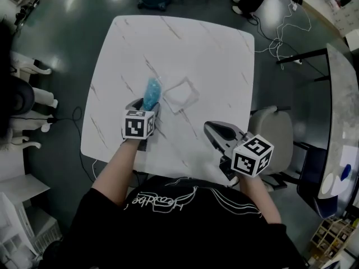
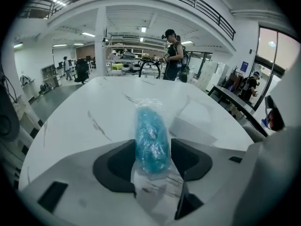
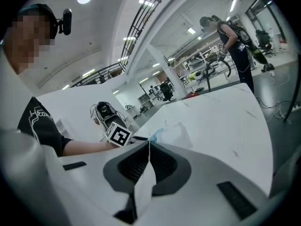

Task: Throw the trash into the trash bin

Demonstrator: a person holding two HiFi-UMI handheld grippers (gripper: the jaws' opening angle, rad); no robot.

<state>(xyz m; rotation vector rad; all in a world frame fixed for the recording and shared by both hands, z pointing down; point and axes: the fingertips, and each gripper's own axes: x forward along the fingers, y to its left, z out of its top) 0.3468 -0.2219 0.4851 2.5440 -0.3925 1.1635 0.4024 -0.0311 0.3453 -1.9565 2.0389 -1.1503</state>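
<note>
Now blue trash (image 2: 151, 142) inside clear bag (image 2: 158, 184)

The person wore a black short-sleeved T-shirt (image 1: 185, 217) with a looping white line print across the chest. The left gripper (image 1: 147, 103) and the right gripper (image 1: 208, 127) had pale grey-white shells and black ribbed pads (image 3: 134, 166). Each carried a white cube (image 1: 138, 124) printed with black square markers.

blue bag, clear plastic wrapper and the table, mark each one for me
blue bag (image 2: 151, 142), left gripper view, on its crinkled blue middle.
clear plastic wrapper (image 1: 180, 95), head view, on its flat centre.
table (image 1: 185, 43), head view, on bare marbled top.
</note>
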